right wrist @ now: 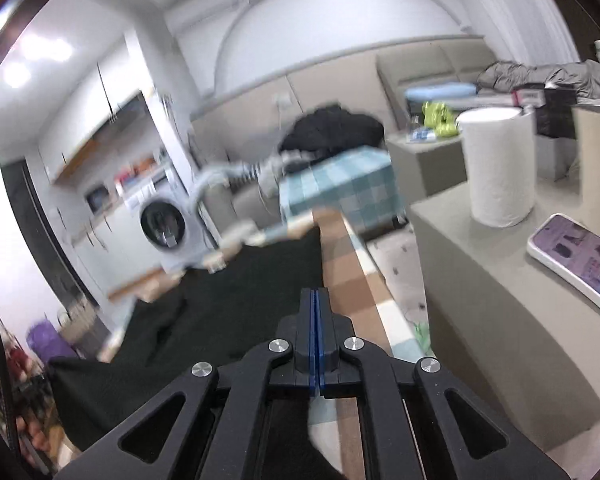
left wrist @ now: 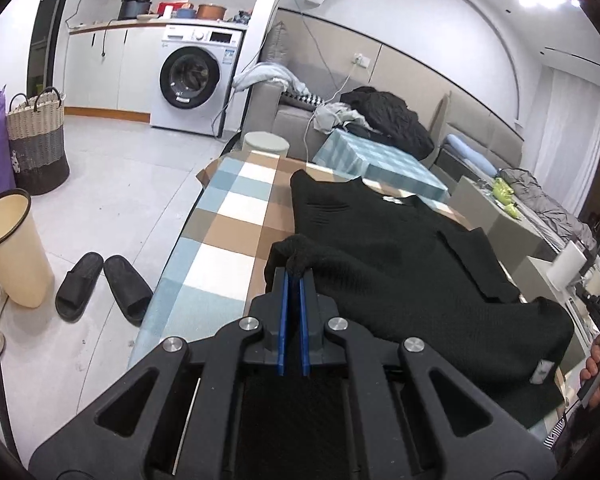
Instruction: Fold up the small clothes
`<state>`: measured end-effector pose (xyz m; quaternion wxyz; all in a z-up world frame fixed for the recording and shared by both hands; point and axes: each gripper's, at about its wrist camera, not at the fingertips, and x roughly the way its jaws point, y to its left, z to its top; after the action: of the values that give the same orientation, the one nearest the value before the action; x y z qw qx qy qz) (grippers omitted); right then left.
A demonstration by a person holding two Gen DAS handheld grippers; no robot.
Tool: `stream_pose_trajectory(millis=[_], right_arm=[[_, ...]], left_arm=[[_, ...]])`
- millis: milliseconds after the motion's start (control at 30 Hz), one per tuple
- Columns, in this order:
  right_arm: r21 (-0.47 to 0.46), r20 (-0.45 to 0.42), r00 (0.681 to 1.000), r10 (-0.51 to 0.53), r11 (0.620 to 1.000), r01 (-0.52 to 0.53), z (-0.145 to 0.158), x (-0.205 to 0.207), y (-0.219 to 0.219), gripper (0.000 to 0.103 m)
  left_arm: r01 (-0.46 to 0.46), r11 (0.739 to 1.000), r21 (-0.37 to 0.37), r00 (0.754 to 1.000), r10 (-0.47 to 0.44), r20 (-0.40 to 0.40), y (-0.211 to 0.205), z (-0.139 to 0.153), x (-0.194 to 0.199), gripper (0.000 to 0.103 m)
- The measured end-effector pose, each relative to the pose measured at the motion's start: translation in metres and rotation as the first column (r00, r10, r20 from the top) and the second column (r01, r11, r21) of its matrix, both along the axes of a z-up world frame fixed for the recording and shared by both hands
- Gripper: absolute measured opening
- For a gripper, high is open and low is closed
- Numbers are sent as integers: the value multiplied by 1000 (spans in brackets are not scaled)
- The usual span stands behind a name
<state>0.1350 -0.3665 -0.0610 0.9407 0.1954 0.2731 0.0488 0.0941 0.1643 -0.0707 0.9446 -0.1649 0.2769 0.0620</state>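
Left wrist view: your left gripper (left wrist: 294, 274) pinches the black sweater's (left wrist: 380, 248) hem; right gripper (right wrist: 315, 294) clamped, catch unclear; folding barely begun.

Right gripper (right wrist: 315, 294) jaws closed, pinching edge of black garment (right wrist: 228, 300) over checked tablecloth (right wrist: 348, 268); paper-towel roll (right wrist: 498, 168) right

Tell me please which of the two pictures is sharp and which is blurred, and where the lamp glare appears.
Left wrist view: sharp, the black sweater and washing machine are crisp, with ceiling lamp glare at top right. Right wrist view: the far room is smeared, the washing machine soft, while the paper towel roll stays fairly clear; glare at top left. Both bend straight lines at the edges.
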Motion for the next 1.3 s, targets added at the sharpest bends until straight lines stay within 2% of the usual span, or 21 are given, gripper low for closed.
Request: stream_pose_trajectory(millis=[67, 133, 167, 200, 300, 333, 400, 433, 500, 667, 800, 967, 1033, 1067, 1100, 1133, 1167, 1200, 1233, 1300], right_arm=[[17, -51, 998, 29, 999, -28, -7, 5, 3, 6], [41, -103, 992, 66, 997, -62, -17, 0, 4, 20], [57, -116, 990, 83, 995, -77, -21, -4, 3, 37], [92, -124, 985, 117, 990, -106, -25, -10, 2, 46], [179, -115, 973, 198, 968, -176, -36, -26, 2, 46], [178, -124, 969, 215, 965, -191, -39, -30, 5, 46], [113, -152, 963, 222, 972, -206, -43, -30, 15, 45], [92, -158, 962, 223, 973, -211, -44, -28, 20, 41], [73, -143, 957, 251, 967, -242, -45, -23, 28, 11], [66, -40, 970, 239, 969, -236, -23, -6, 31, 6], [70, -10, 983, 186, 980, -184, -4, 23, 30, 6], [59, -72, 991, 113, 992, -109, -8, 68, 30, 6], [48, -133, 986, 97, 995, -91, -22, 87, 33, 16], [33, -168, 982, 89, 996, -84, -28, 94, 33, 31], [10, -228, 971, 71, 997, -71, -39, 101, 33, 41], [12, -252, 966, 61, 998, -60, -44, 103, 31, 43], [18, -259, 964, 54, 999, -51, -47, 101, 28, 48], [24, -269, 962, 39, 999, -34, -51, 98, 23, 58], [33, -278, 960, 30, 999, -21, -55, 95, 19, 61], [96, -289, 955, 66, 995, -39, -65, 93, 13, 64]], left_arm=[[-5, 1000, 2, 1000, 5, -18, -1, -5, 10, 3], [-5, 1000, 6, 1000, 5, -20, -1, -8, 13, 3], [-5, 1000, 5, 1000, 5, -21, -1, -9, 13, 3], [-3, 1000, 2, 1000, 3, -20, -1, -9, 13, 3], [3, 1000, 11, 1000, -3, -21, -2, -10, 12, 3], [4, 1000, 10, 1000, -4, -19, -1, -10, 11, 3], [4, 1000, 9, 1000, -4, -19, -2, -11, 9, 3], [4, 1000, 8, 1000, -4, -20, -2, -11, 9, 3], [5, 1000, 9, 1000, -5, -16, -1, -11, 8, 3], [7, 1000, 9, 1000, -7, 0, -2, -6, 5, 3], [-9, 1000, -1, 1000, 9, 5, 1, -4, 15, 3], [-37, 999, -20, 998, 36, -41, 9, -14, 43, 3], [-51, 999, -17, 996, 50, -68, 11, -22, 55, 3], [-60, 998, -16, 994, 59, -94, 12, -28, 62, 3], [-67, 998, -14, 990, 65, -125, 13, -34, 68, 4], [-76, 997, -17, 984, 72, -162, 14, -40, 73, 4], [-74, 997, -23, 981, 69, -184, 15, -44, 75, 7], [-67, 997, -29, 977, 59, -204, 15, -49, 75, 17], [-60, 998, -35, 976, 51, -214, 15, -52, 75, 24], [-40, 998, -53, 972, 27, -233, 14, -58, 77, 61]])
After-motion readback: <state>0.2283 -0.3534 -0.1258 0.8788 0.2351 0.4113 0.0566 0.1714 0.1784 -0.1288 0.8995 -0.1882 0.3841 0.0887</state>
